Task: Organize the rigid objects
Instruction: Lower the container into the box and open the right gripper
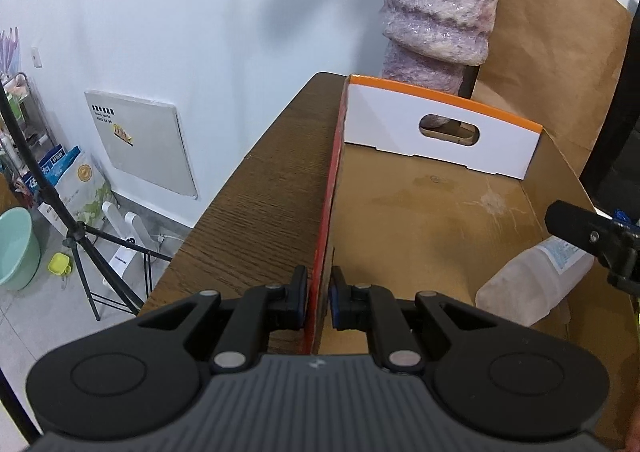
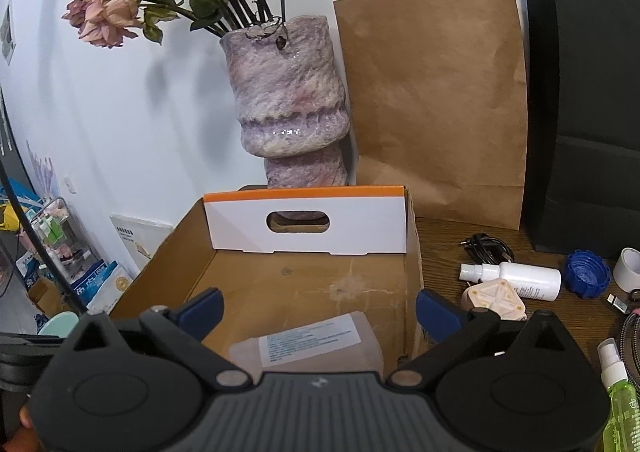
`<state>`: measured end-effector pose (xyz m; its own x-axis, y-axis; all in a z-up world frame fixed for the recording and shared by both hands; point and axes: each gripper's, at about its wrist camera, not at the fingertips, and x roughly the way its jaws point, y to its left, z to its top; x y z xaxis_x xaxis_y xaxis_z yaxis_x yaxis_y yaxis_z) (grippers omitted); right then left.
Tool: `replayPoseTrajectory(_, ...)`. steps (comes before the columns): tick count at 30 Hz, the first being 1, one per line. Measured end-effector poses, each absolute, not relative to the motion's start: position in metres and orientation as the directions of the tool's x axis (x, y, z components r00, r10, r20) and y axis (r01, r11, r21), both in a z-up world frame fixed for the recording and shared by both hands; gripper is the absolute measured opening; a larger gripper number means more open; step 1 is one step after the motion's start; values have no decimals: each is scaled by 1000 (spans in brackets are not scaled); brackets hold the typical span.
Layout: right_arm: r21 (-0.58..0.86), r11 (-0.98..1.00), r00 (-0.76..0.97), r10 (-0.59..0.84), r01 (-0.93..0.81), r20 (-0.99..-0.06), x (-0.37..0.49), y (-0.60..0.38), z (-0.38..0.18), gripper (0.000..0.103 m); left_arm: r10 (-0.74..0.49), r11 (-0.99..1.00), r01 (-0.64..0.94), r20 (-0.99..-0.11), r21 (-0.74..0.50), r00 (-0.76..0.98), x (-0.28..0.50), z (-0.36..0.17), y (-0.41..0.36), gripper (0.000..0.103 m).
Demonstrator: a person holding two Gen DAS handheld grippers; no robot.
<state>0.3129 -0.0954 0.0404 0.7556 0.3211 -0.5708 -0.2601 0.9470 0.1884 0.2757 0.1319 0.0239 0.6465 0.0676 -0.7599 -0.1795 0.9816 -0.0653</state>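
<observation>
The left tongs (image 1: 319,298) are clenched on the left side wall of an open cardboard box (image 1: 400,219), one pad outside the red-printed face and the other inside. The box stands on a dark wood-grain worktop (image 1: 264,187), with its white end flap, orange along the top edge and pierced by a handle slot, raised at the far end.

The right tongs (image 2: 318,308) are released, their blue-padded fingers (image 2: 202,306) spread wide above the near end of the box (image 2: 304,280). Below and between them, a translucent bottle with a white printed label (image 2: 308,344) is seen lying on its side on the box floor, touched by neither pad. In the left wrist view the same bottle (image 1: 528,280) is shown in the near right corner of the box, with a finger of the right tongs (image 1: 576,226) just above it.

On the worktop to the right of the box, a white spray bottle (image 2: 516,278) is laid on its side, with a beige triangular object (image 2: 494,298) just beside it, a blue screw cap (image 2: 588,274), a roll of white tape (image 2: 628,268), a coiled black cable (image 2: 486,246) and a green spray bottle (image 2: 622,400). Behind the box, a mottled purple vase (image 2: 288,107) with dried roses is stood next to a brown paper bag (image 2: 432,103) and a black bag (image 2: 588,91).
</observation>
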Motion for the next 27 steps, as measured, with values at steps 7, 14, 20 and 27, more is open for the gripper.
replayPoseTrajectory(7,178,951,764,308,-251,-567,312,-96,41,103,94,983,-182,-741,-38,665,264,27,125,12)
replayPoseTrajectory(14,196,950,771,312,-244,-554,311,-99,41,103,109,979,-202,-727,-41,678,259,28,125,12)
replayPoseTrajectory(20,200,944,793,329,-263,-513,302,-102,47,103,97,977,-203,-711,-66,697,255,28,127,12)
replayPoseTrajectory(27,146,944,852,330,-296,-405,269,-124,75,103,92,979,-195,-701,-67,707,252,27,127,12)
